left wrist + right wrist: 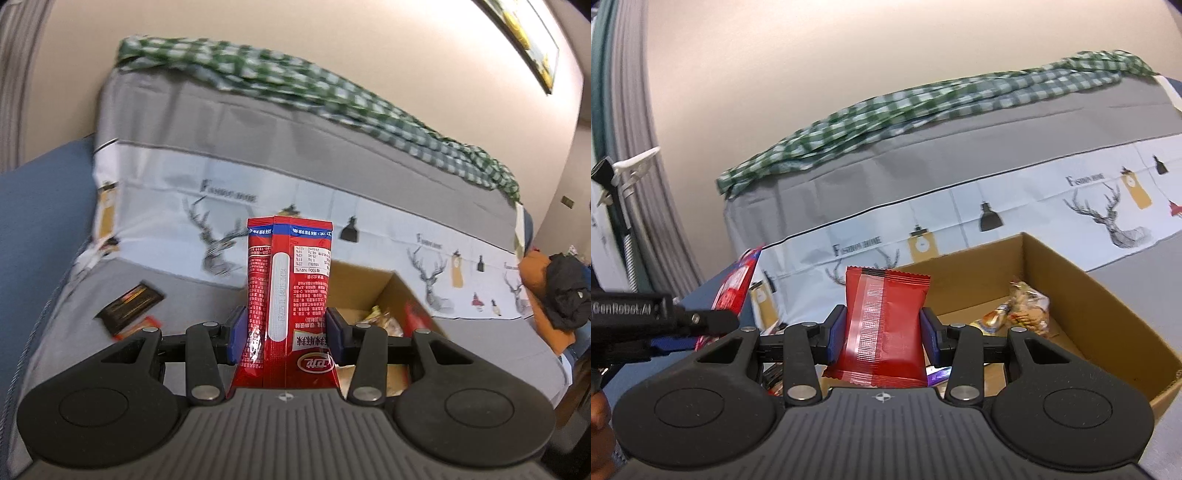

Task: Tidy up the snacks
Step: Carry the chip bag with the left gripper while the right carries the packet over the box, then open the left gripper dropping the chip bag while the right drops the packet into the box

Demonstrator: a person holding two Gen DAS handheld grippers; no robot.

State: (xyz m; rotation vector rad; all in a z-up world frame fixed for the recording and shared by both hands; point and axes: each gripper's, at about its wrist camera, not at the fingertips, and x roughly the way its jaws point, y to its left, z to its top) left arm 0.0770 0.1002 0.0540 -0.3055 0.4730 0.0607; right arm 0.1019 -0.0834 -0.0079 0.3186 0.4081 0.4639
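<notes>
My left gripper [285,330] is shut on a tall red snack packet [290,280] that stands upright between its blue pads, held above the sofa seat just left of the open cardboard box [397,288]. In the right wrist view my right gripper [883,332] is shut on a shorter red snack pouch [884,325], over the near left part of the cardboard box [1067,291]. Wrapped snacks [1027,306] lie inside the box. The left gripper with its red packet [737,284] shows at the left edge of that view.
A black snack packet [129,304] and a red one beside it lie on the grey sofa seat [192,295] to the left. The sofa back carries a deer-print cover [332,206] and a green checked cloth [295,85]. Clothes [561,288] pile at the right.
</notes>
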